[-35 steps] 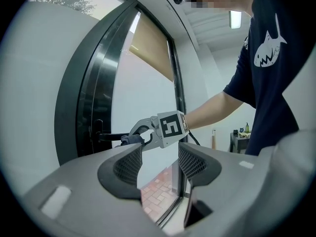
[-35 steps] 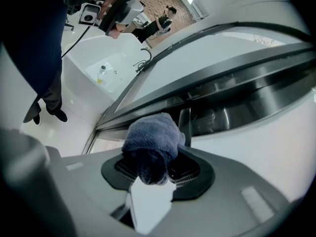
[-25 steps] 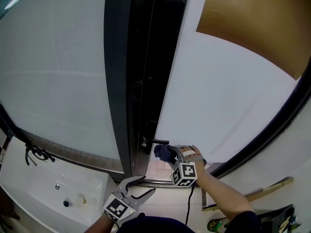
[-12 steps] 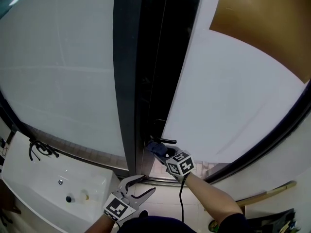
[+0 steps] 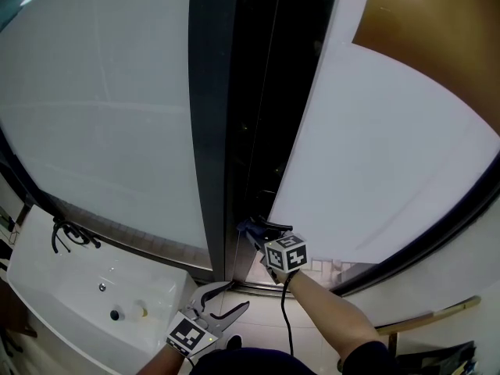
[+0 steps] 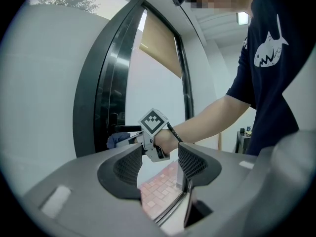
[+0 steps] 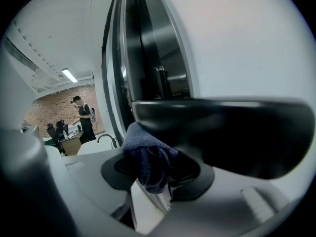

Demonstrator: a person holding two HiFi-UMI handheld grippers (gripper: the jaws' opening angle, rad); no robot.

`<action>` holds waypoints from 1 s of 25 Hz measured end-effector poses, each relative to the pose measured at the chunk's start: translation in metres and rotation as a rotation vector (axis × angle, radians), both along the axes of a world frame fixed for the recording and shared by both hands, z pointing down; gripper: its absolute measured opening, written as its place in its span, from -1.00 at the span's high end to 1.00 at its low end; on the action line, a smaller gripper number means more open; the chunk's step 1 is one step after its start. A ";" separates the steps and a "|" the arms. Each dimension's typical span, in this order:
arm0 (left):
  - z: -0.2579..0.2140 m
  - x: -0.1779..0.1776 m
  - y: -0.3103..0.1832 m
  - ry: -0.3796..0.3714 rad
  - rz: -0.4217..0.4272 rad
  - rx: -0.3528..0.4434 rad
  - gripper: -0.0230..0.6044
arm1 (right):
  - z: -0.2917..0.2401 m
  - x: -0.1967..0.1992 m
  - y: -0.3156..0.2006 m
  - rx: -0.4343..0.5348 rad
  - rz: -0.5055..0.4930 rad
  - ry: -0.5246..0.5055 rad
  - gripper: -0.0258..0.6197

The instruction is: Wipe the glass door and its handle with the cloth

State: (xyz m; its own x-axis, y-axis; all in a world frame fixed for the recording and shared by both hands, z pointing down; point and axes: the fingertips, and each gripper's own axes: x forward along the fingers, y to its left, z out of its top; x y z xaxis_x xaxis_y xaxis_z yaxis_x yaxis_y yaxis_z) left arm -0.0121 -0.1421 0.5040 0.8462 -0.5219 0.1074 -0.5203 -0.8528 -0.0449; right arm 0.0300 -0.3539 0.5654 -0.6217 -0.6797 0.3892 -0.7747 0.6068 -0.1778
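Head view: looks steeply down the glass door point(image 5: 375, 170). Left gripper view: faces it from low, farther back. Right gripper view: sits close beneath the handle point(image 7: 222, 127), seen in all three.

R gripper point(image 5: 258, 234) reached out fwd, well ahead of the body. R forearm point(image 5: 328, 307) bare & stretched toward it, wrist roughly straight, marker cube point(image 5: 285, 254) facing up. Its jaws are clamped on a wad of cloth point(image 7: 147, 163) that bulges out btw them. L gripper point(image 5: 233, 295) sits low, close to the body, jaws wide apart w/ nothing btw them, tips aimed fwd & slightly right.
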 end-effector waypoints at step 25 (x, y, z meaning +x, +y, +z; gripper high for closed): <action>-0.005 0.009 0.006 0.014 0.029 0.003 0.21 | 0.014 0.081 0.006 -0.049 0.170 0.037 0.41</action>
